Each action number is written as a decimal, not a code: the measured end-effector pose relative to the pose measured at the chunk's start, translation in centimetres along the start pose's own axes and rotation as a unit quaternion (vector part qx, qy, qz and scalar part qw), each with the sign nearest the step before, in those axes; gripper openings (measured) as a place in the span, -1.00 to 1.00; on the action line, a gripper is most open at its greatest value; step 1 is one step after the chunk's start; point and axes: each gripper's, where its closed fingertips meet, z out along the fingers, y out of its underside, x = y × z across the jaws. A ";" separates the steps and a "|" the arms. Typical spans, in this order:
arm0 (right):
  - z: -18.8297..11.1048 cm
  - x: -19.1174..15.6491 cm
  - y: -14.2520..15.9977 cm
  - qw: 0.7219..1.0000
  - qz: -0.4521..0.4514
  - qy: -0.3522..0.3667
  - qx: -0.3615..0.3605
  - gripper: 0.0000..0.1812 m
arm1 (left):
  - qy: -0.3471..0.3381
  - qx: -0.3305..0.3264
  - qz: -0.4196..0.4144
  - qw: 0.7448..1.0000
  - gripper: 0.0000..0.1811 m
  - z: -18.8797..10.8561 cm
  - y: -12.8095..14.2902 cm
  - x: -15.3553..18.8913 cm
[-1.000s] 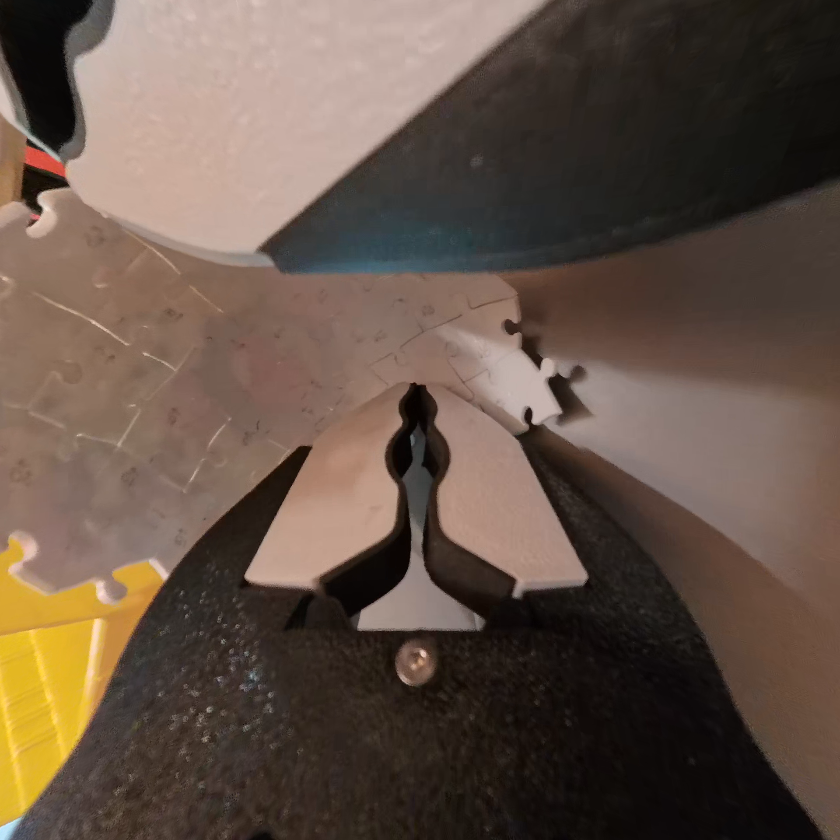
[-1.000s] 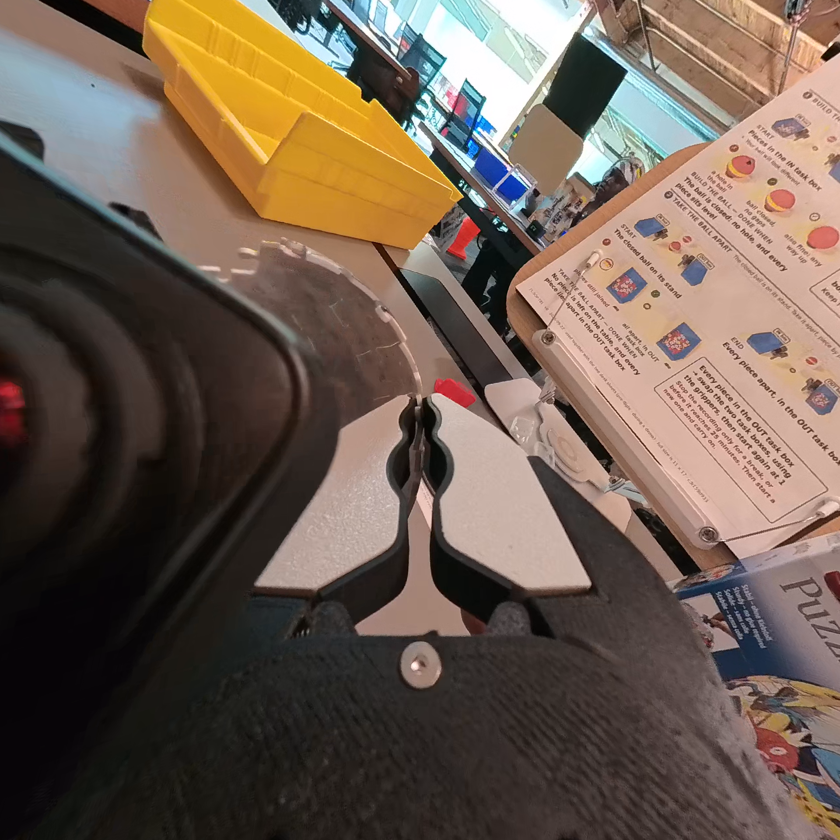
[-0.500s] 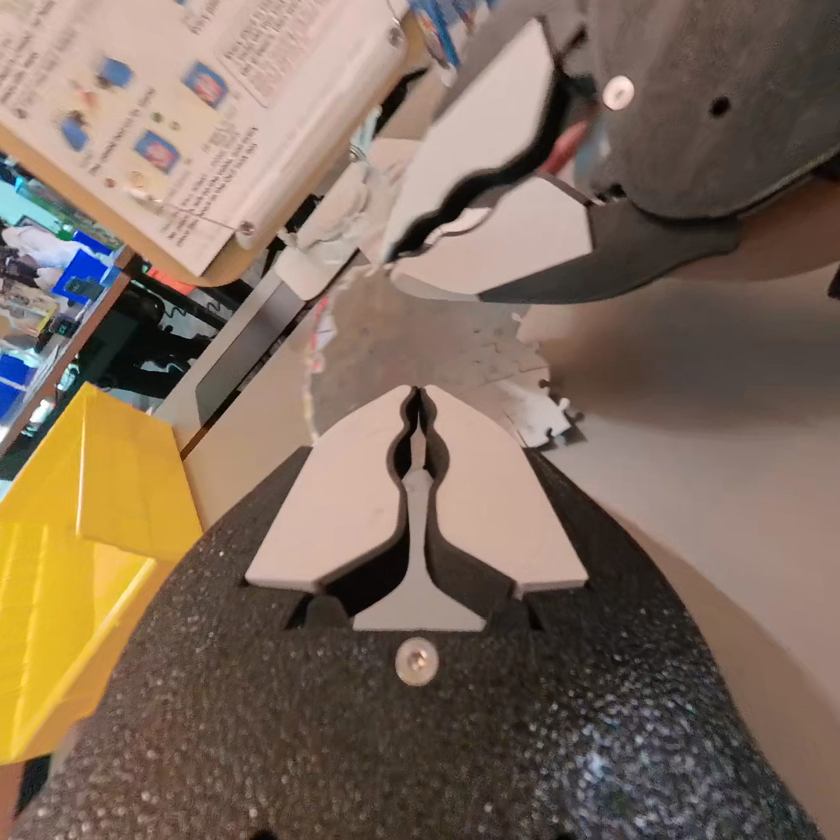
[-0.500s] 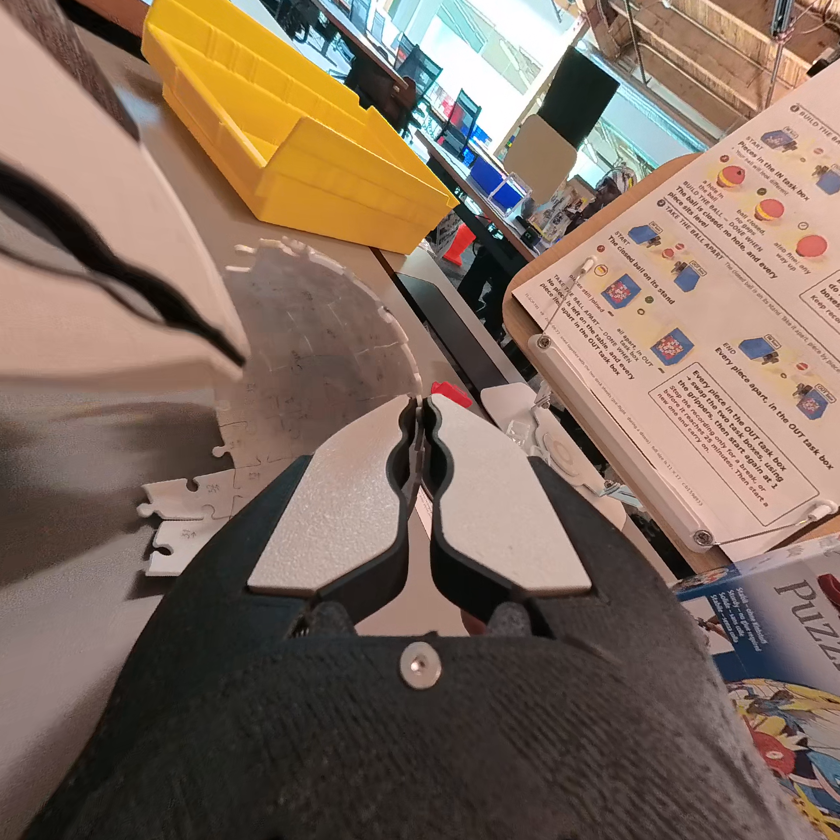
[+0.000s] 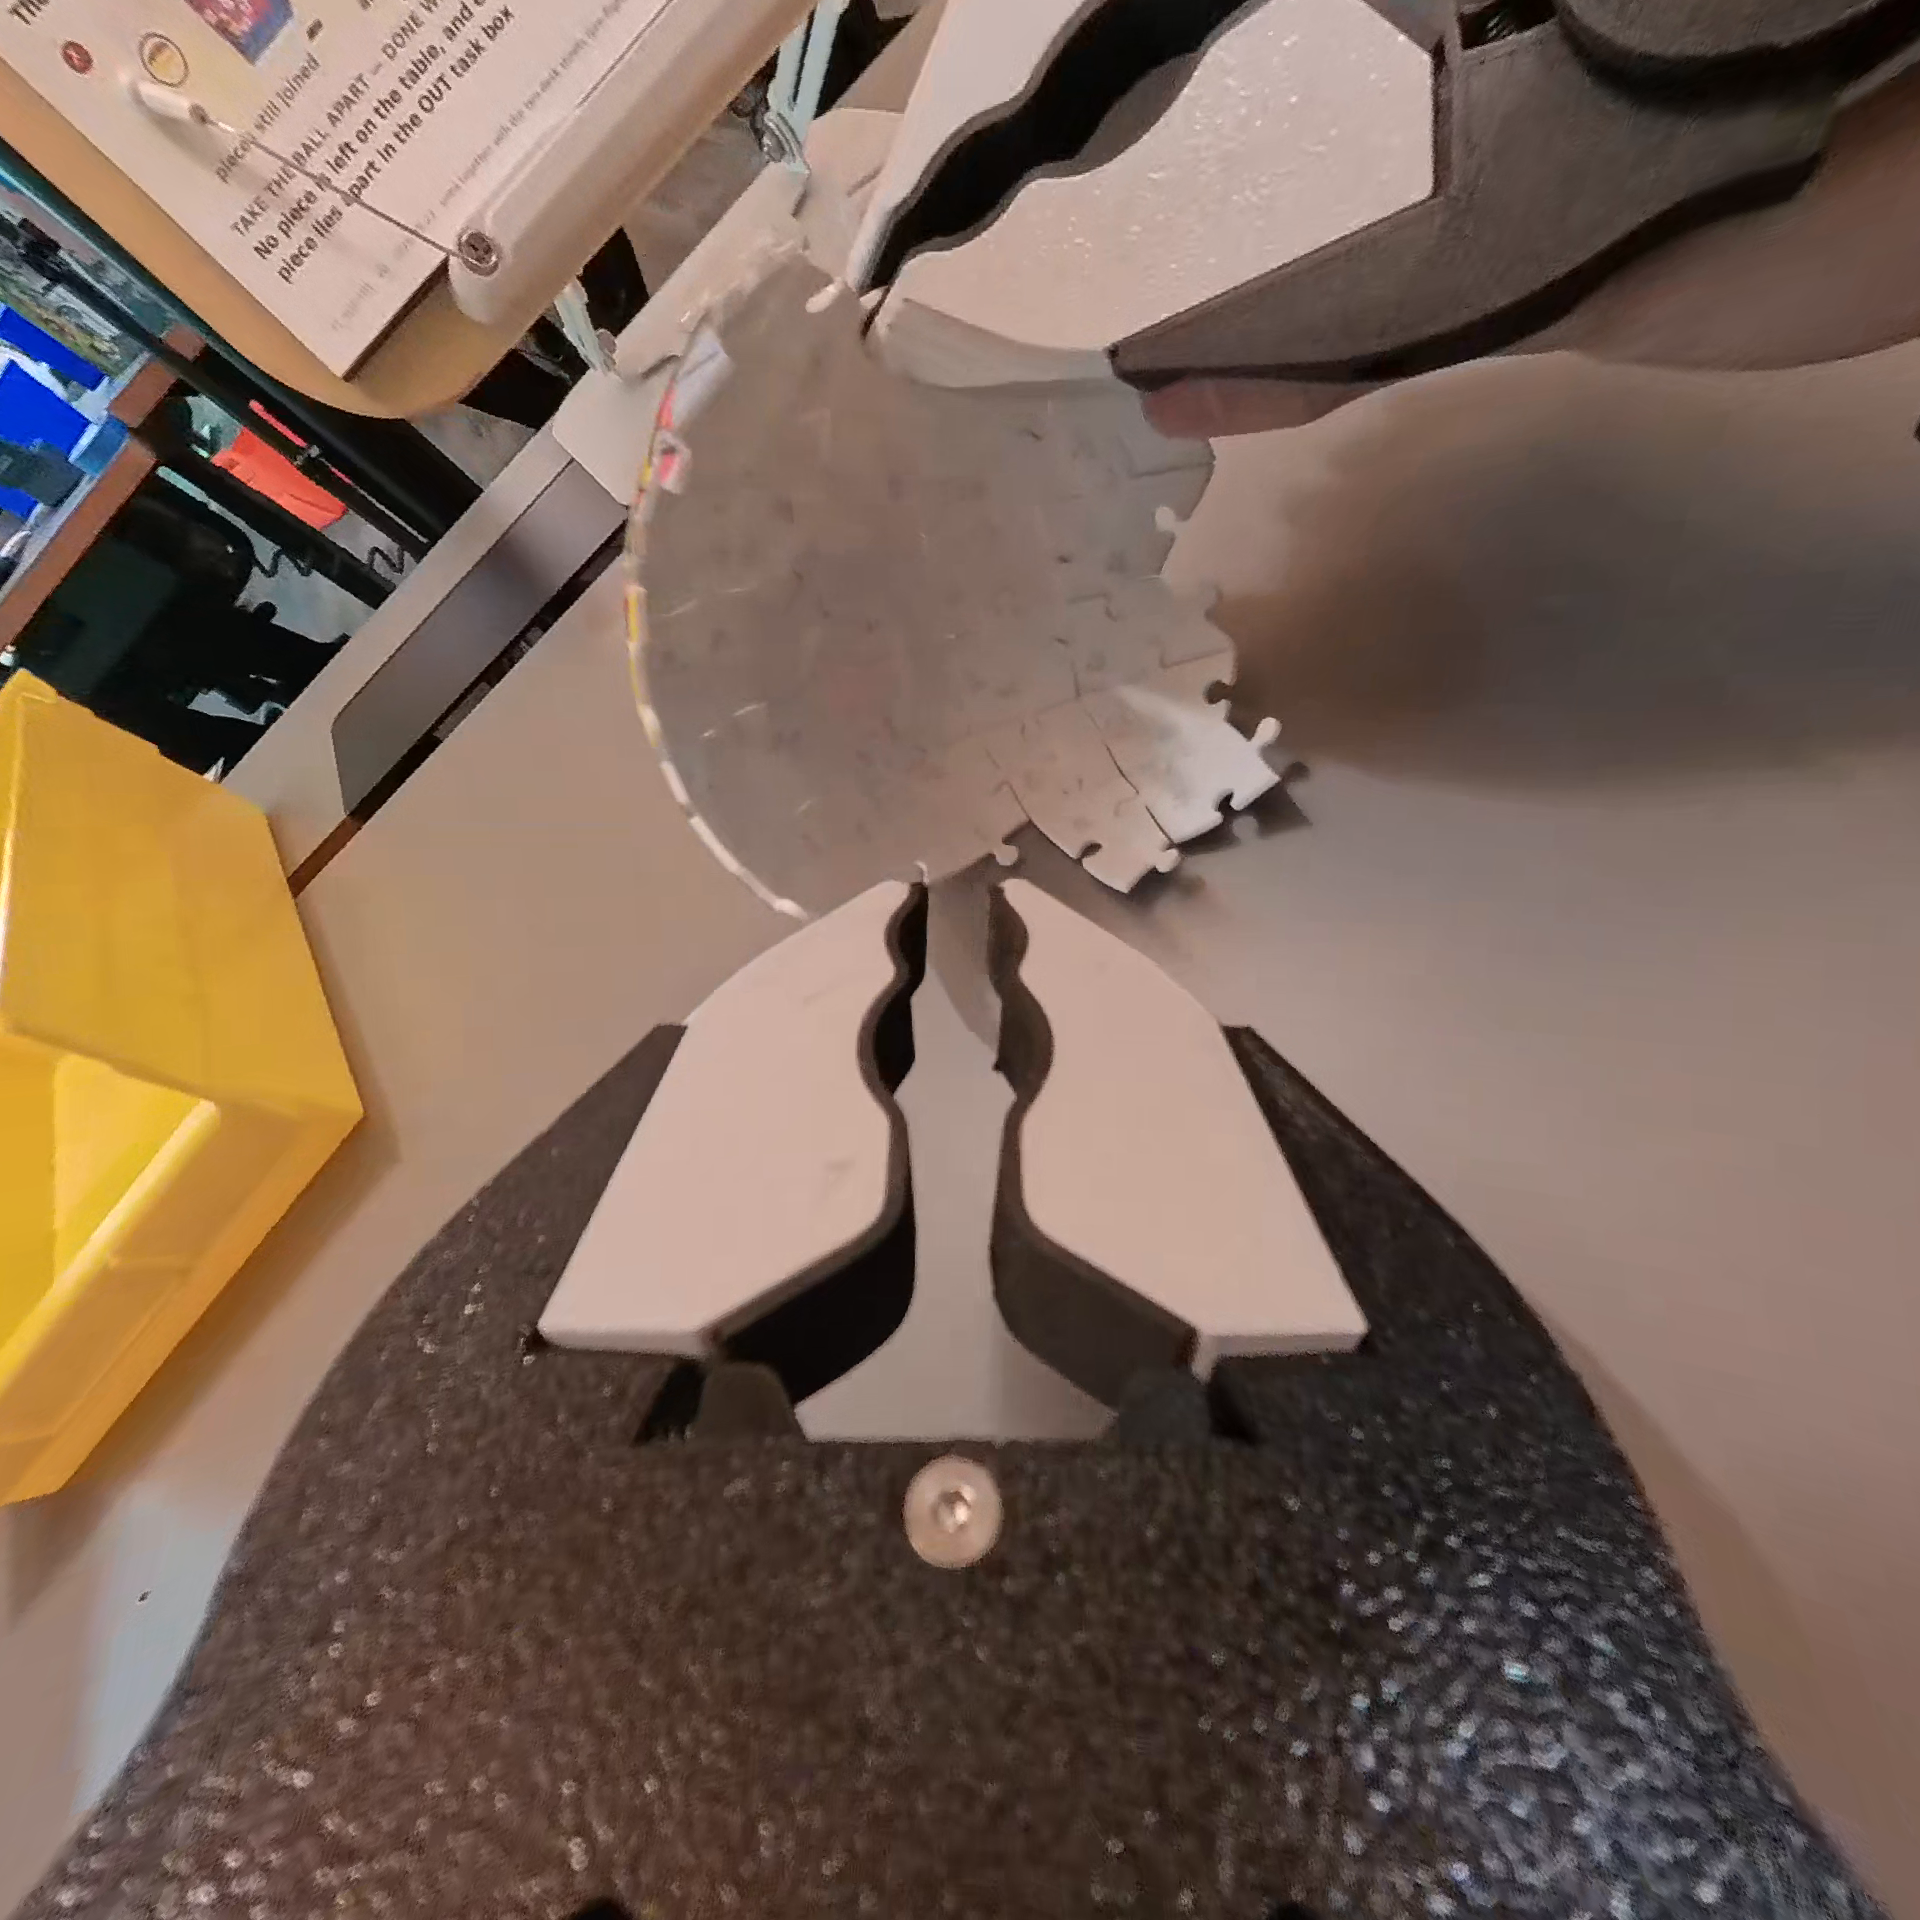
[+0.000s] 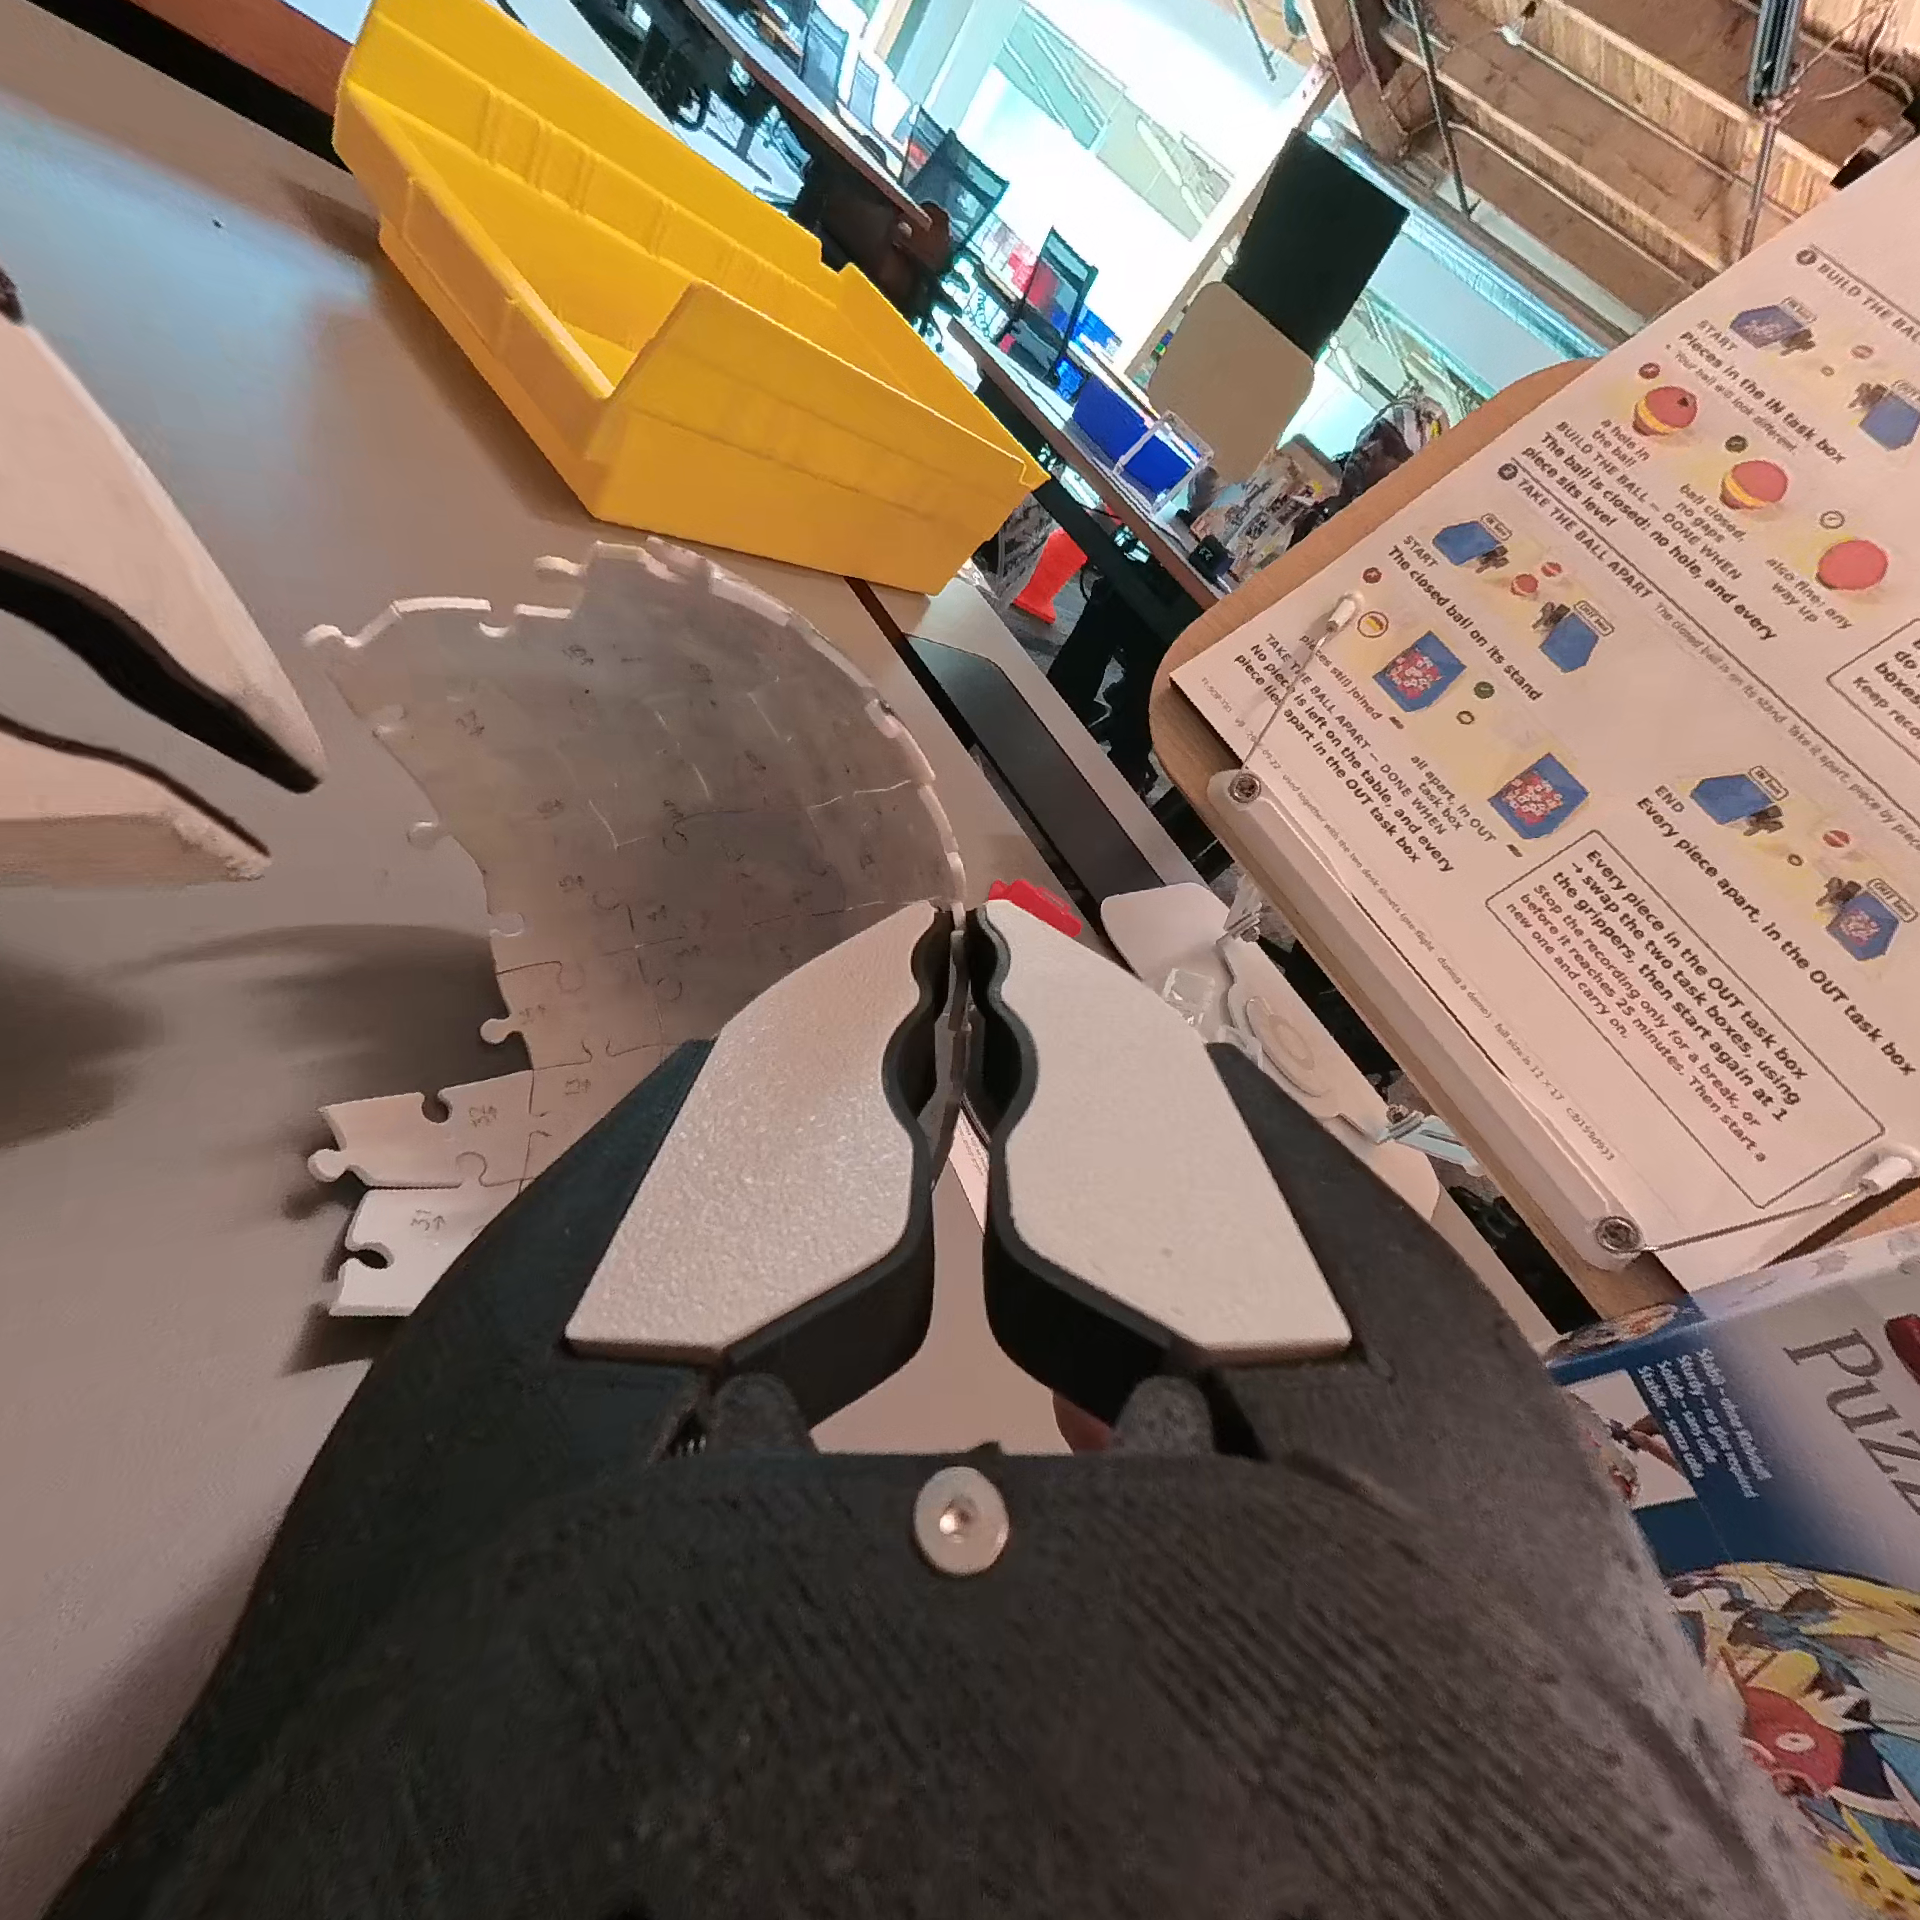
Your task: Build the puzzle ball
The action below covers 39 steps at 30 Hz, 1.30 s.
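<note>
Closest to the lens in the left wrist view, the left gripper (image 5: 954, 914) has its jaws narrowed down to a thin gap, and the bottom edge of the puzzle shell (image 5: 894, 644) sits right at the tips. Whether it's truly pinched or just touching there is hard to call, since the gap looks a bit wider than the shell's edge.

The shell itself is a curved, half-built section of the puzzle ball, grey inner side facing both cameras, with knobby tabs all around its rim. It stands up on edge over the table (image 5: 1558, 1039), with its lower right corner down by the surface.

The right gripper (image 6: 961, 914) looks clamped tight on the shell's rim; a sliver of piece edge shows between the nearly touching fingers. In the left view the same gripper comes in from the top, tips at the shell's upper edge.

A bit further out, a yellow bin (image 6: 707, 343) sits on the table to the left. Off the table's far edge, an instruction board (image 6: 1621, 790) leans at an angle, and a puzzle box (image 6: 1787, 1558) pokes in at the lower right of the right wrist view. Beyond that, it's a blurry workshop with desks and chairs.
</note>
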 end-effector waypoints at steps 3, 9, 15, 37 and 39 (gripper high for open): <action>0.0 0.0 -0.1 1.000 -0.004 0.000 0.002 -0.96 | 0.005 -0.003 -0.005 1.000 -0.87 0.0 0.4 0.3; 0.0 -0.1 -0.2 1.000 -0.006 -0.002 0.006 -0.97 | 0.022 -0.022 -0.001 1.000 -0.85 0.3 1.7 1.3; -0.1 -0.4 -0.7 0.999 -0.027 -0.007 0.020 -0.96 | 0.017 -0.023 0.007 1.000 -0.84 0.1 2.0 1.2; -0.1 -0.6 -0.9 0.999 -0.023 -0.015 0.042 -0.96 | 0.182 -0.045 -0.004 0.982 -0.65 -2.6 1.6 8.8; -0.2 -0.5 -1.0 0.999 -0.017 -0.012 0.048 -0.96 | 0.179 -0.053 0.002 0.982 -0.65 -2.4 1.7 9.3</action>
